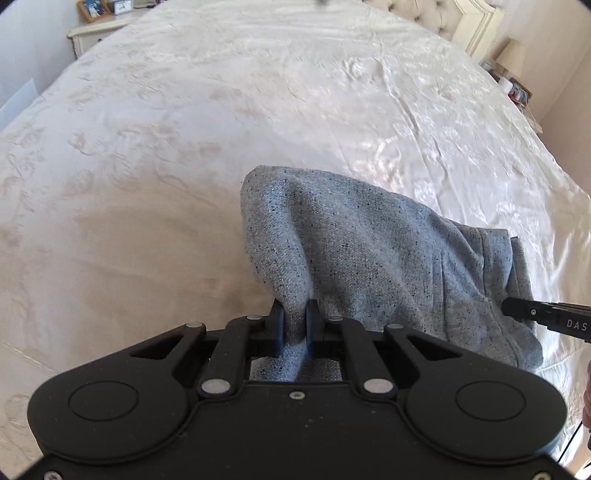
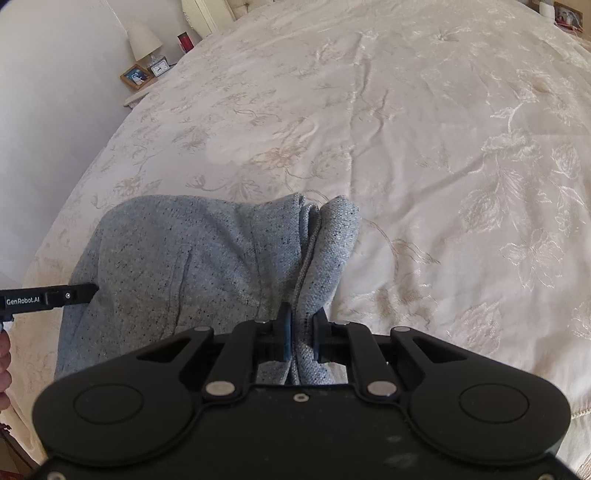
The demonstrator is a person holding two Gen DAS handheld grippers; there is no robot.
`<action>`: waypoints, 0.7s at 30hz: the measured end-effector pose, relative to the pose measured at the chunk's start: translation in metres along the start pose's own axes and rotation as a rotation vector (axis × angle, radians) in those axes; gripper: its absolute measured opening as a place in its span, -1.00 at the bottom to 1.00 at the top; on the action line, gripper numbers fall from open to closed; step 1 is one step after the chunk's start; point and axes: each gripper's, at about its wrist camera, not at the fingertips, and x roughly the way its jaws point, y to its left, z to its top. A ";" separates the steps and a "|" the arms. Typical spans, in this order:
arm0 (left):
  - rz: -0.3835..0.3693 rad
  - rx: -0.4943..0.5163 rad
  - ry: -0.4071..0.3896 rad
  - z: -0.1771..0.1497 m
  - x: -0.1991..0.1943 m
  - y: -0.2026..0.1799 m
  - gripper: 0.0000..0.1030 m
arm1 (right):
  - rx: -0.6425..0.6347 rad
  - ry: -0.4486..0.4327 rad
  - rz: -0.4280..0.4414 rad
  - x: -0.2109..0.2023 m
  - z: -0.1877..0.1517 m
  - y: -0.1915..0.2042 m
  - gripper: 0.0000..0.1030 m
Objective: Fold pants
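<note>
Grey speckled pants (image 1: 369, 251) hang bunched above a cream bedspread, lifted at two corners. My left gripper (image 1: 295, 321) is shut on a fold of the pants at their left edge. The fabric passes between its pads and drapes forward. My right gripper (image 2: 301, 326) is shut on the right edge of the pants (image 2: 184, 258), near a seam. In the left wrist view the right gripper (image 1: 517, 312) pokes in from the right edge against the cloth. The left gripper (image 2: 88, 291) enters the right wrist view from the left edge.
The cream embroidered bedspread (image 1: 221, 110) spreads wide ahead of both grippers. A tufted headboard (image 1: 443, 18) stands at the far end. Bedside tables carry a lamp (image 2: 144, 38), a photo frame (image 2: 136, 75) and a small clock (image 2: 160, 68). A person's hand (image 2: 3, 362) shows at the left edge.
</note>
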 end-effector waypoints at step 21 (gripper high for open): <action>0.214 -0.137 0.085 0.023 0.010 0.170 -0.67 | -0.046 0.071 0.114 0.118 0.066 0.184 -0.77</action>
